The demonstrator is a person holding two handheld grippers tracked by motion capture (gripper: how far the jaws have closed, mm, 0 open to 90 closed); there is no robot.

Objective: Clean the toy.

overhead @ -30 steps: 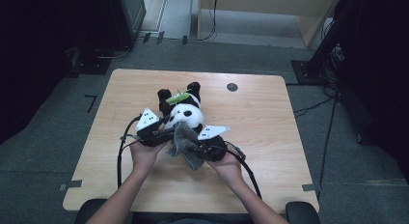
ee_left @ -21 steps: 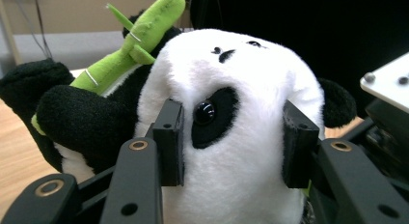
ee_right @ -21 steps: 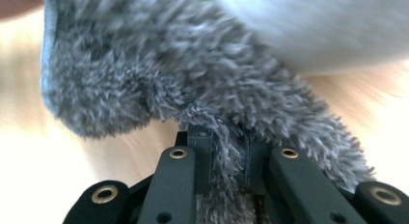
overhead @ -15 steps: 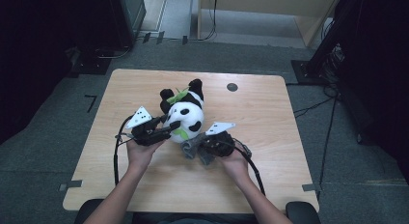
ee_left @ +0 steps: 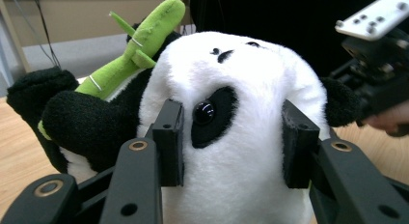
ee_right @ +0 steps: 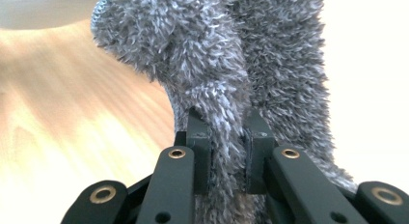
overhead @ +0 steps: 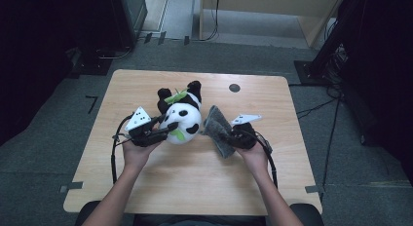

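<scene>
Plush panda (overhead: 182,120): black-and-white stuffed toy, glossy black eye, black ears and limbs, holding a green stitched bamboo stalk (overhead: 175,96) against its chest. Lies near the middle of the wooden table, head toward the person, legs toward the far edge; head pinched on both sides.

Grey cloth (overhead: 217,129): shaggy, fluffy fabric, bunched and folded, pinched at one fold, lifted partly off the tabletop. Sits just right of the panda, apart from it.

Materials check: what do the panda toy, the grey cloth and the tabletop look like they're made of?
Panda toy: short white and black plush, likely synthetic; glossy eye looks like hard plastic. Grey cloth: shaggy, fuzzy pile, probably microfibre or chenille. Tabletop: pale wood grain, matte; could be laminate or veneer.
</scene>
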